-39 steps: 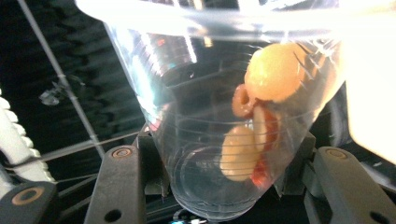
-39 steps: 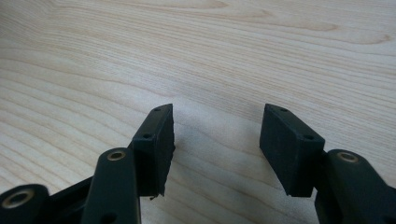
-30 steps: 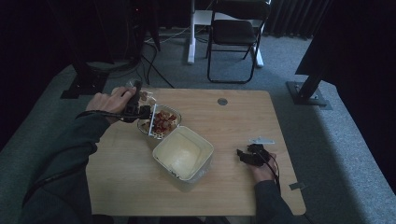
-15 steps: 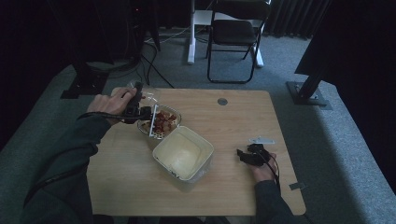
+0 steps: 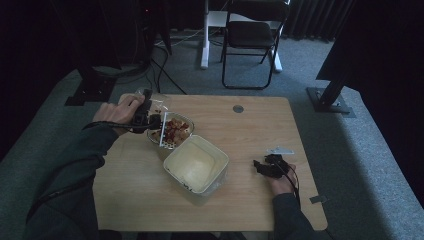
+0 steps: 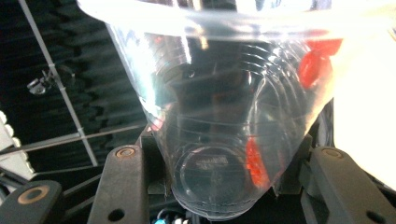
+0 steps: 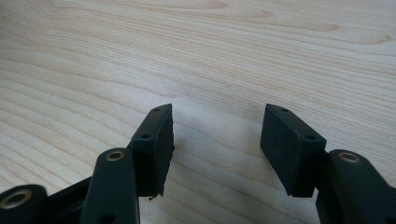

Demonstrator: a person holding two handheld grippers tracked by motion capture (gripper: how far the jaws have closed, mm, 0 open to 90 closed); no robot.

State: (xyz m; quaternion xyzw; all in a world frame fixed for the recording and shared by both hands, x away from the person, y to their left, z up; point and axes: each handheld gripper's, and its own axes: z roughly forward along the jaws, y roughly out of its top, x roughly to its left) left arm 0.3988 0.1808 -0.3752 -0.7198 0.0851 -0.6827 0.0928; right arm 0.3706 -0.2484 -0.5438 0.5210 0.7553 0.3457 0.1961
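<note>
Left tool (image 6: 215,186) clamps 1 clear cup (image 6: 224,107) w/ red bits; right tool (image 7: 215,140) released.

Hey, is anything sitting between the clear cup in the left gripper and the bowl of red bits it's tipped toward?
Nothing visible does. The left gripper holds the clear plastic cup, tipped at the rim of the small bowl of red pieces. The large cream container sits nearer the person, beside that bowl, out of the way.

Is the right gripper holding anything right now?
No, the right gripper has its fingers spread apart over the bare wooden table.
</note>
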